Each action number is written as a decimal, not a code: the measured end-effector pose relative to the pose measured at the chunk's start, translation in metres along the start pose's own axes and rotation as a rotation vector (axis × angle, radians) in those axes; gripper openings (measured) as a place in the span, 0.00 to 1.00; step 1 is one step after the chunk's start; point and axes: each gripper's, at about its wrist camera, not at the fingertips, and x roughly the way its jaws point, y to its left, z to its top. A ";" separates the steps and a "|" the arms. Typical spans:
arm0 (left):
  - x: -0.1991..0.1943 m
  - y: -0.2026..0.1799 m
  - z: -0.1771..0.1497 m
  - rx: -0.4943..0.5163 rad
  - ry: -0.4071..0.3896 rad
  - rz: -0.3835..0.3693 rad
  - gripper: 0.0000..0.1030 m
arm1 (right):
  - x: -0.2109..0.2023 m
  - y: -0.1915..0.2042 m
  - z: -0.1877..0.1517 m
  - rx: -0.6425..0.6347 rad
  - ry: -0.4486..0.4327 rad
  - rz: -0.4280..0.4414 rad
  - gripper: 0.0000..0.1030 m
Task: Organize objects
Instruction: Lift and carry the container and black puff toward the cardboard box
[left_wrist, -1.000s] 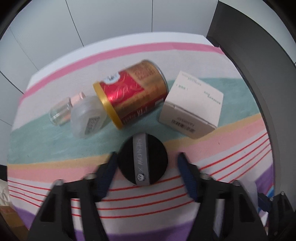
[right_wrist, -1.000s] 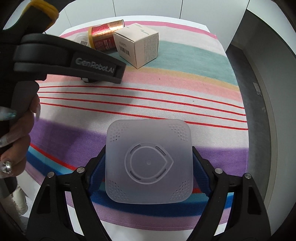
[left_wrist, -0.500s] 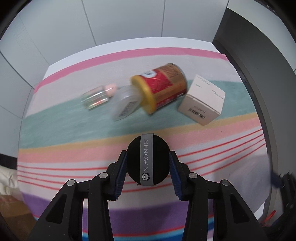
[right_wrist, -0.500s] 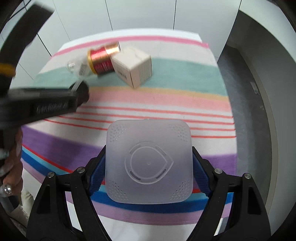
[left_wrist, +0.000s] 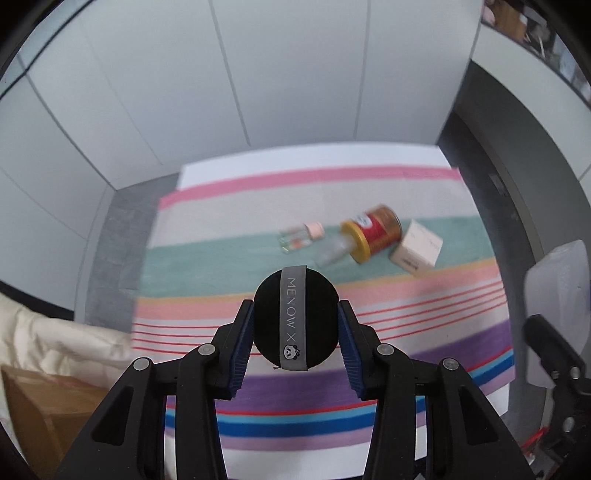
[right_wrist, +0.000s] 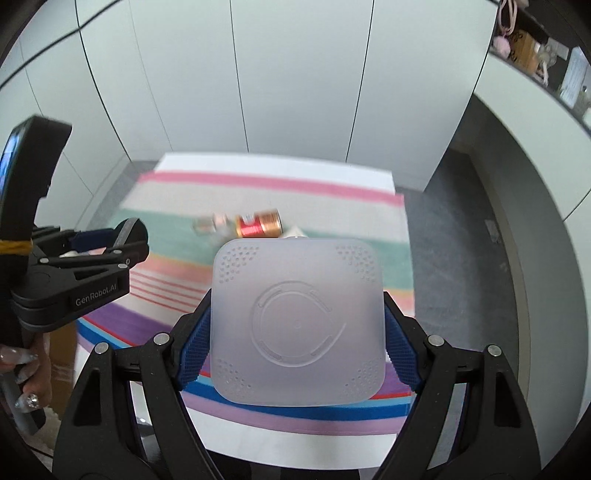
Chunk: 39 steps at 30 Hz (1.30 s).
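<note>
My left gripper (left_wrist: 295, 325) is shut on a round black case (left_wrist: 295, 319) with a grey "MENOW X" band, held high above the striped cloth (left_wrist: 258, 266). My right gripper (right_wrist: 297, 325) is shut on a frosted white square box (right_wrist: 297, 321), also lifted; the box also shows in the left wrist view (left_wrist: 557, 291). On the cloth's teal stripe lie a red and gold can (left_wrist: 373, 232), a small glass bottle with a pink cap (left_wrist: 301, 238), a clear jar (left_wrist: 332, 253) and a beige carton (left_wrist: 417, 249). The can (right_wrist: 258, 225) also shows in the right wrist view.
The left gripper's body (right_wrist: 74, 273) and the hand holding it (right_wrist: 22, 373) fill the left of the right wrist view. White wall panels (left_wrist: 295, 92) stand behind the table. A cream cushion (left_wrist: 55, 332) and a cardboard box (left_wrist: 44, 413) sit left of the table.
My left gripper closed on the black case and lifted it. Both grippers rose and pulled back from the table, so the objects on the cloth look smaller and farther away.
</note>
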 end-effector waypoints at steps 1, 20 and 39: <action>-0.010 0.004 0.004 -0.009 -0.015 0.007 0.43 | -0.012 0.002 0.006 0.001 -0.014 0.006 0.81; -0.126 0.038 -0.021 -0.054 -0.109 -0.008 0.43 | -0.113 0.040 0.014 -0.074 -0.135 0.032 0.81; -0.199 0.037 -0.122 -0.051 -0.143 -0.050 0.43 | -0.167 0.033 -0.077 -0.027 -0.131 0.093 0.81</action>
